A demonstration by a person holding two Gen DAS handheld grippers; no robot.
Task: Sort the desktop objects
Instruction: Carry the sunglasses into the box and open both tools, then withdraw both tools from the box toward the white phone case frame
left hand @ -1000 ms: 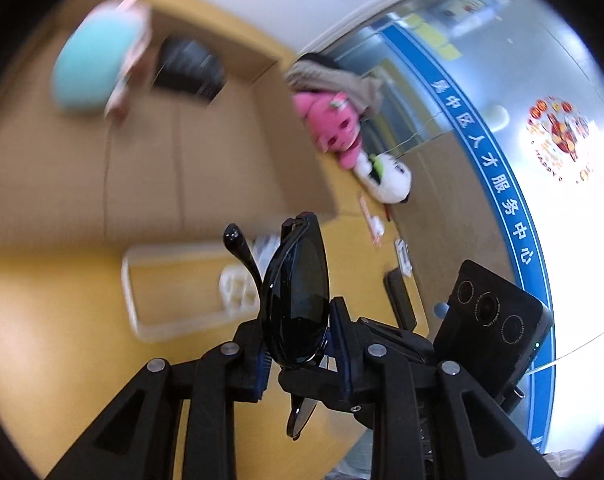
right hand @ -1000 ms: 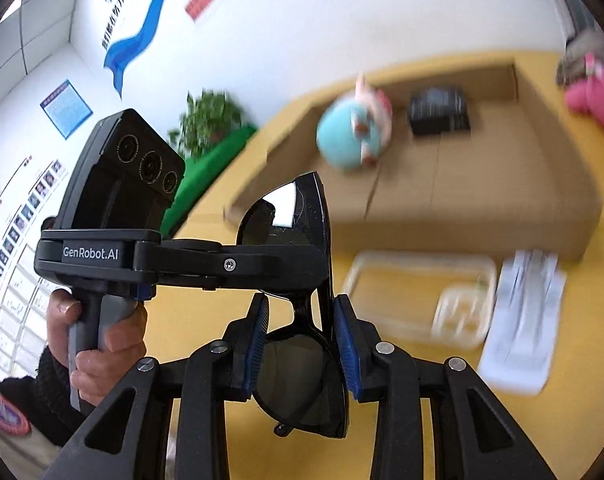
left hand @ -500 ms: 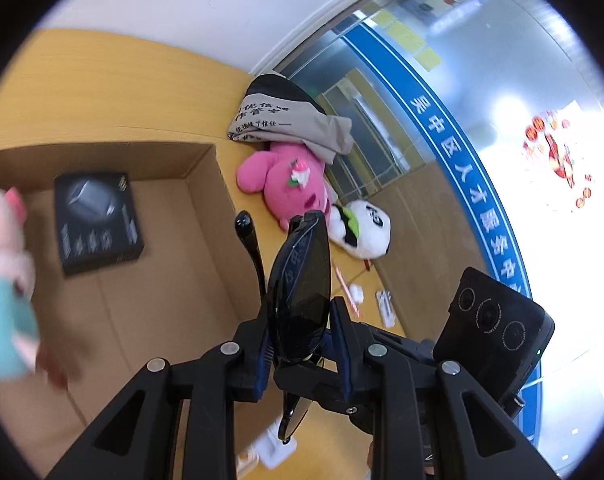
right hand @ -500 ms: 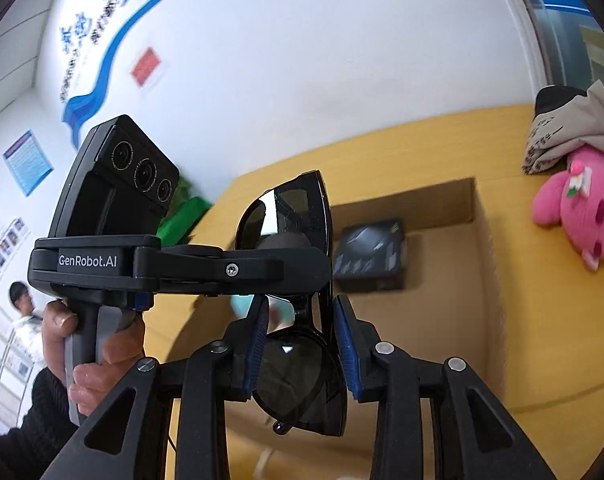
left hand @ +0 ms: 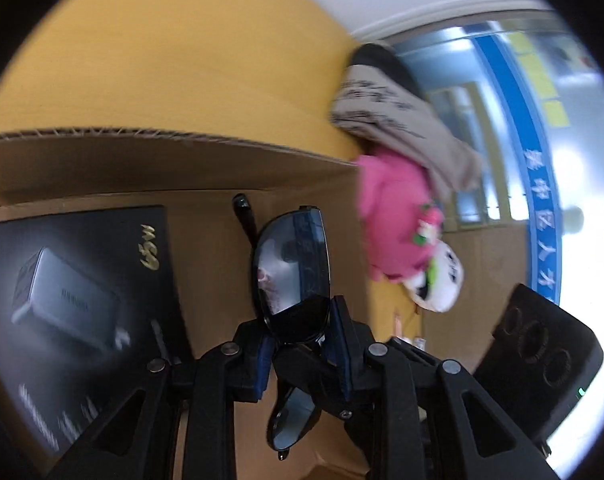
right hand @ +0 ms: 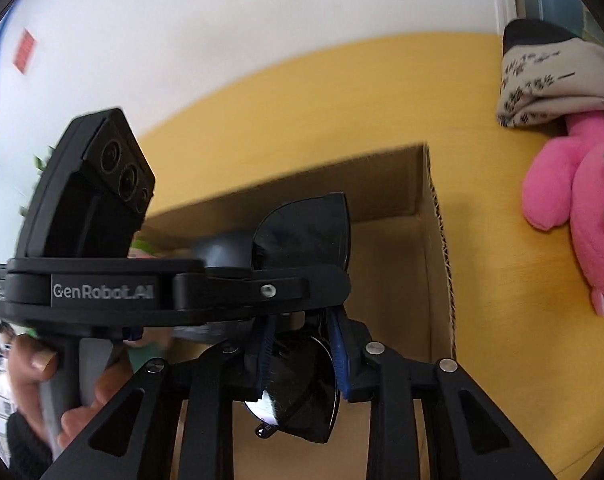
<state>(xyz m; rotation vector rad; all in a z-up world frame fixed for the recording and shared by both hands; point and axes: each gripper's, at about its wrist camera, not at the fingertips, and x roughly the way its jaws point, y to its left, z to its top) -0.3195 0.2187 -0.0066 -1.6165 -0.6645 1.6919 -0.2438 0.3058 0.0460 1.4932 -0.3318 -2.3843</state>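
Both grippers hold one pair of black sunglasses [left hand: 292, 276], also seen in the right wrist view [right hand: 302, 384]. My left gripper [left hand: 302, 344] is shut on one lens. My right gripper [right hand: 302, 354] is shut on the other lens. The glasses hang inside an open cardboard box [left hand: 174, 160], near its far right corner [right hand: 430, 208]. A black product box [left hand: 74, 304] lies on the box floor to the left of the glasses.
A pink plush toy [left hand: 394, 216] [right hand: 582, 208] lies on the yellow table [left hand: 182, 60] right of the box, under a grey printed cloth [left hand: 398, 112] [right hand: 554, 80]. A white panda plush [left hand: 438, 280] lies beside it. The left gripper's body [right hand: 102, 240] shows in the right wrist view.
Both grippers have carried the sunglasses forward and down into the cardboard box. The black product box and the box's far wall are now much closer. The teal plush has left the view.
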